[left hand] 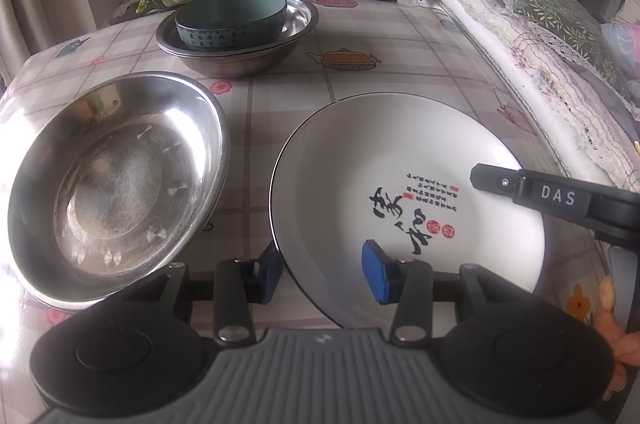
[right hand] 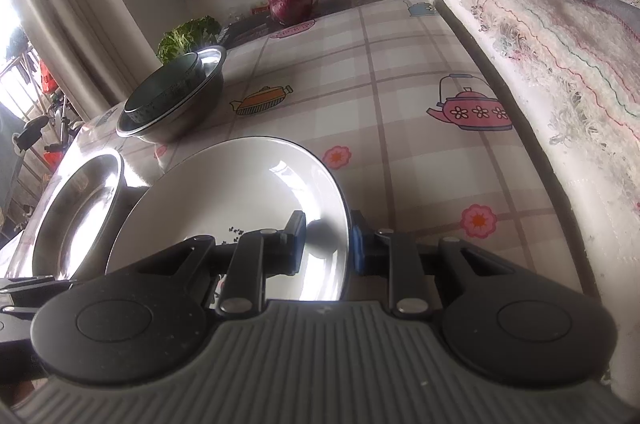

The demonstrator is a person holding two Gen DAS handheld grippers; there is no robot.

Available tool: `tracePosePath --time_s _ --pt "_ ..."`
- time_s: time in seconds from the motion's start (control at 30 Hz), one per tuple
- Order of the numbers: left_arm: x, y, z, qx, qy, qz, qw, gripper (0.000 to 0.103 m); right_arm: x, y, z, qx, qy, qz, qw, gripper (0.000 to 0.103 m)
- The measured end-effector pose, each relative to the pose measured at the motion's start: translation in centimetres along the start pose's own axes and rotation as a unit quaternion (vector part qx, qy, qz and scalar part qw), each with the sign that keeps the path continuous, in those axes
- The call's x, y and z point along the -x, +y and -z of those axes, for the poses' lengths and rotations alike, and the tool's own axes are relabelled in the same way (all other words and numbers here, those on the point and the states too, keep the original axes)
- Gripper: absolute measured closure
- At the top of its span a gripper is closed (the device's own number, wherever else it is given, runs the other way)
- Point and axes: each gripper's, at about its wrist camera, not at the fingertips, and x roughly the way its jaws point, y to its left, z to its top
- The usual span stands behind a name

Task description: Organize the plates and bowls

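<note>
On the desk (left hand: 400, 36), near its front edge, the white plate (left hand: 400, 160) with black calligraphy lies flat, just beside the steel bowl (left hand: 116, 184) on its left. The right gripper (right hand: 326, 244) is narrowed onto the plate's right rim, 1 pad inside and 1 outside, and seems to pinch it. The left gripper (left hand: 320, 276) straddles the near rim, half closed, but I cannot tell whether its pads press. Farther back, 1 green bowl (left hand: 232, 18) sits inside another steel bowl (left hand: 240, 58). For a good lift, both grips should hold firmly and rise together, keeping the plate level.
</note>
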Motion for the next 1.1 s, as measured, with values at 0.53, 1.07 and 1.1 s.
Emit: tracePosePath --time_s 0.53,1.07,1.1 --pt "2.3 1.9 2.3 -0.008 -0.009 0.011 0.9999 0.059 2.9 2.0 3.3 0.012 0.018 0.003 1.000 0.081" --pt "6.2 6.4 7.2 -0.016 -0.022 0.022 0.9994 0.057 7.2 7.3 9.8 0.020 0.024 0.006 0.999 0.080" --pt "6.5 6.7 7.5 -0.015 -0.022 0.023 0.9994 0.057 7.4 7.6 10.1 0.020 0.024 0.005 0.999 0.080"
